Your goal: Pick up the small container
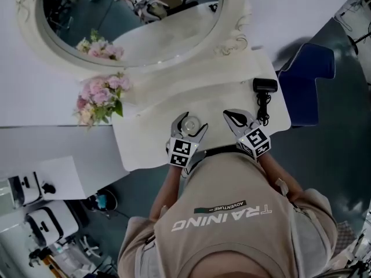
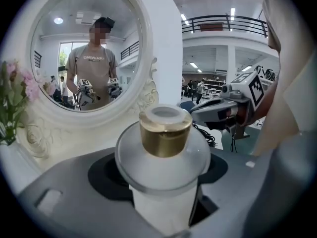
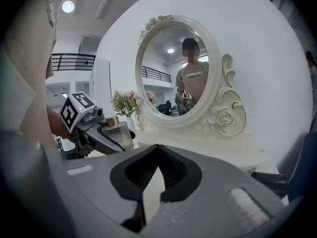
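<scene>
Gripping the small container (image 2: 164, 148) in the left gripper (image 1: 193, 123), clamped on the frosted body just under the gold cap. Judged as the pick-up step itself: grasp made, lift not visibly made. Cannot tell from any view whether clear of the white tabletop (image 1: 145, 146).

Sitting upright and centred between the left jaws, nested in the hollow of the black pads, with the wide shoulder over them and the cap above. Lying off to the left of the right gripper (image 3: 157, 148) and slightly ahead of it, near but apart.

Showing the right gripper idle, jaws drawn together at the tips with nothing between them.

Next, probably: raise straight up, holding the squeeze steady and the container vertical. Looks like smooth frosted glass with a flared shoulder, so likely to slip or tip if loosened.

Stay clear of the oval mirror (image 1: 133, 22) straight ahead of both grippers, and of the pink flowers (image 1: 99, 100) ahead and to the left of the left gripper. No call for the right gripper; leave parked beside its partner.
</scene>
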`<state>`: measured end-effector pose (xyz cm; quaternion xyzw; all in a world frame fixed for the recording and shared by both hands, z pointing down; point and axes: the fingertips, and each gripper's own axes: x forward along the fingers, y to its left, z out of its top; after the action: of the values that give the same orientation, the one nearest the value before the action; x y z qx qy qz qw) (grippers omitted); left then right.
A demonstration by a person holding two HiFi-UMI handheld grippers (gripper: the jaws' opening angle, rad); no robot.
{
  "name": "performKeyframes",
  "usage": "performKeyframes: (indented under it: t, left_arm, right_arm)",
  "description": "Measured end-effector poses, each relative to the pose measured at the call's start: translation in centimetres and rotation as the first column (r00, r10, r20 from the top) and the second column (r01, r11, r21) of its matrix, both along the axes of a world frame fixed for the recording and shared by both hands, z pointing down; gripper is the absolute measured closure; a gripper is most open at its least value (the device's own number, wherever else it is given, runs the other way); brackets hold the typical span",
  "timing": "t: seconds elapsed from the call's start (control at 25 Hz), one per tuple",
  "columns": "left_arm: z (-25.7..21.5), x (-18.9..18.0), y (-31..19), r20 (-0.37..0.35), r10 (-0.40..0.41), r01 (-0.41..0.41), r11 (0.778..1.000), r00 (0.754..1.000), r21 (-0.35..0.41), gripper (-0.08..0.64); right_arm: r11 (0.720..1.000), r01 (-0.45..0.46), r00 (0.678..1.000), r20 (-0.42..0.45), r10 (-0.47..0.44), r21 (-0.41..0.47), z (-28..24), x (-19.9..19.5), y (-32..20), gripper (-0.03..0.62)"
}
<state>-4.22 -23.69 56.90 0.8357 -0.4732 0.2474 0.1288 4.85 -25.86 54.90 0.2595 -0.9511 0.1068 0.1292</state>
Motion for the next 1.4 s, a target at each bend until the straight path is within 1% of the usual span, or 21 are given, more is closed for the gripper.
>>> performKeyframes:
  t: [0.08,0.24,0.32,0.48,0.68,0.96,1.24,1.4]
  left_arm:
    - [-1.1,-0.3,-0.1,-0.006,-0.017,0.017,1.000,1.000,0.015,0.202]
    - [-3.0,-1.2,-1.3,-0.060,-0.055,0.058,0.997,0.997,0.049,0.202]
    - [-3.8,-1.6,-1.8,-0.074,-0.064,0.069,0.996,0.995,0.059,0.202]
    - [-5.3,-2.1,-1.7,-0.070,-0.068,0.073,0.995,0.995,0.067,0.202]
    - [-8.2,-3.0,-3.0,-0.067,-0.070,0.079,0.989,0.995,0.128,0.202]
    - [-12.4,-4.2,-4.3,-0.054,-0.085,0.094,0.974,0.995,0.207,0.202]
    - [-14.1,-4.4,-4.8,-0.053,-0.073,0.083,0.971,0.996,0.226,0.202]
    - [-15.1,-4.5,-4.8,-0.085,-0.070,0.088,0.968,0.994,0.234,0.202]
  right_arm:
    - [1.000,-0.003,1.000,0.002,0.003,0.013,-0.6,0.0,-0.2,0.589]
    - [0.997,0.001,1.000,0.020,-0.002,0.072,-2.6,-0.3,-1.7,0.589]
    - [0.995,0.007,1.000,0.023,-0.010,0.098,-3.6,-0.5,-2.3,0.589]
    - [0.992,0.025,0.999,0.018,-0.027,0.127,-5.1,-0.6,-2.2,0.589]
    - [0.986,0.040,0.998,0.035,-0.047,0.163,-7.8,-0.5,-3.5,0.589]
    - [0.972,0.053,0.997,0.049,-0.066,0.231,-11.4,-1.1,-4.9,0.589]
    - [0.965,0.052,0.996,0.055,-0.068,0.257,-13.0,-1.4,-5.2,0.589]
    - [0.962,0.052,0.995,0.066,-0.072,0.268,-14.5,-1.8,-5.2,0.589]
